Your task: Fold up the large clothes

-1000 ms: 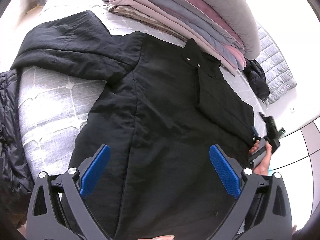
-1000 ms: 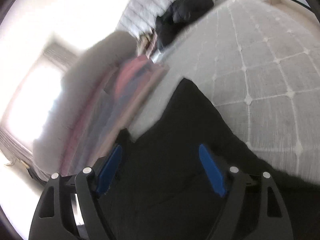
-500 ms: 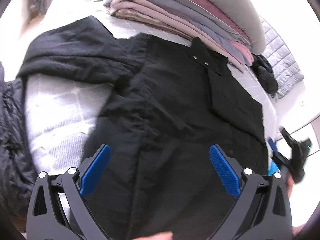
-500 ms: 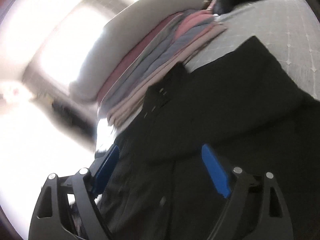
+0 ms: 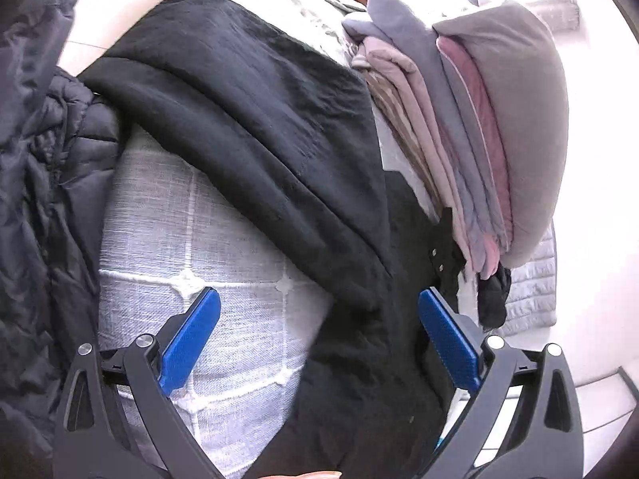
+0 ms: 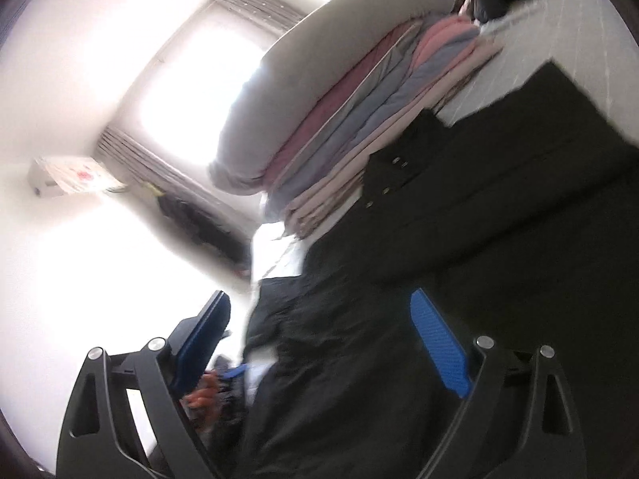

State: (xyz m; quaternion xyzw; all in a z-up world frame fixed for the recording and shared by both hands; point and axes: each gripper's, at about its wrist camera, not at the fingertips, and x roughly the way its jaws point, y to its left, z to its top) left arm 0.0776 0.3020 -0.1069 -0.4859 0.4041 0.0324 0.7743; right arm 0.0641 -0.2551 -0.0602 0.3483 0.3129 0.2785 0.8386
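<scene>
A large black jacket (image 5: pixel 287 151) lies spread on a bed with a grey-white quilted cover (image 5: pixel 207 247). One sleeve runs up to the left in the left wrist view, and the collar snaps (image 5: pixel 437 259) show at the right. My left gripper (image 5: pixel 317 343) is open and empty, above the spot where the sleeve meets the body. In the right wrist view the jacket (image 6: pixel 499 239) fills the right side, with its collar snaps (image 6: pixel 393 175) near the pile. My right gripper (image 6: pixel 319 339) is open and empty above the jacket's body.
A tall pile of folded bedding (image 5: pixel 491 131) stands at the head of the bed, also in the right wrist view (image 6: pixel 351 92). A dark puffer jacket (image 5: pixel 36 215) lies at the left edge. A bright window (image 6: pixel 199 84) is behind.
My left gripper has swung left from the jacket's body toward the sleeve and shoulder. My right gripper has turned from the bed's far side toward the collar and pile. Both stayed open.
</scene>
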